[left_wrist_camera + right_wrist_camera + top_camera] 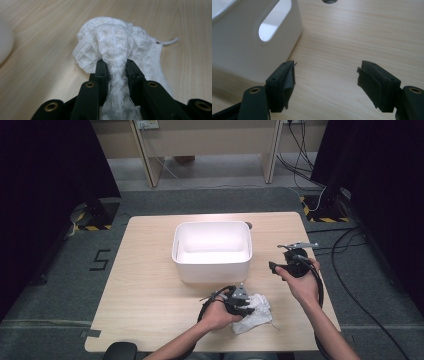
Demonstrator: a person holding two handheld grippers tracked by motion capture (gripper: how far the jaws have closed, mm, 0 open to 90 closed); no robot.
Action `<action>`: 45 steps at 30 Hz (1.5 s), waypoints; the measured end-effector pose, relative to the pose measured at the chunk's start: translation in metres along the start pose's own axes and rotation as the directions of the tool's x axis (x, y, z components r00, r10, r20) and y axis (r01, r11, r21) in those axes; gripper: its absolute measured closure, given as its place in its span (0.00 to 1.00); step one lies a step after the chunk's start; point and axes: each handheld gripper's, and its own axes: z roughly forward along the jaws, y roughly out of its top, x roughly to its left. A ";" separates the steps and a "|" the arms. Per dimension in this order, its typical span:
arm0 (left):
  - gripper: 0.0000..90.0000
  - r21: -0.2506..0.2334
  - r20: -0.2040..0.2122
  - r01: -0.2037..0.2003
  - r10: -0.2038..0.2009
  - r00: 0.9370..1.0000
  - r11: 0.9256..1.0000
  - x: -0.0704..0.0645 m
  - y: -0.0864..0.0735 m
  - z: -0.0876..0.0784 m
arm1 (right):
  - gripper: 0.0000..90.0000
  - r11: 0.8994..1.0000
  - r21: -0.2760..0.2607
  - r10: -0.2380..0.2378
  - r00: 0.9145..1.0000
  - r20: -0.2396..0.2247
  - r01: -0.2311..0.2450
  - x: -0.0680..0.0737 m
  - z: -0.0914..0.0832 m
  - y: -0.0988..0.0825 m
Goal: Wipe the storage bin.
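We see the left hand-held gripper (248, 307) low over the near part of the surface (145, 285), with its jaws clamped on a white knitted cloth (255, 314). In the left gripper view, the left hand-held gripper (115, 67) pinches a raised fold of the cloth (117, 47) between its two black pads; the rest of the cloth bunches up just beyond the jaw tips and spreads flat on the wood to the right. A loose thread (170, 41) trails from the far edge of the cloth.

We locate the cloth near the front edge of the surface, in front of a white bin (212, 251) and apart from it. The bin stands upright at the middle of the surface with its open top facing up.

We see the right hand-held gripper (277, 267) held above the surface to the right of the bin, well apart from the cloth. In the right gripper view, the right hand-held gripper (325, 75) has its jaws wide apart with bare wood between them. The bin (242, 52) stands at the left of that view, showing its handle slot (274, 21).
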 end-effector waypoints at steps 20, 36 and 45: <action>0.84 -0.332 -0.296 0.111 -0.215 0.931 0.937 0.017 -0.073 -0.151 | 0.64 0.993 -0.118 0.002 0.998 -0.066 -0.010 0.023 -0.015 0.030; 0.84 -0.474 -0.459 0.124 -0.365 0.810 0.872 0.042 -0.099 -0.201 | 0.52 0.989 -0.143 0.009 0.993 -0.114 -0.025 0.059 -0.004 0.047; 0.84 -0.502 -0.484 0.093 -0.368 0.794 0.860 0.050 -0.091 -0.194 | 0.62 0.995 -0.100 -0.022 0.994 -0.106 0.011 0.065 0.005 0.046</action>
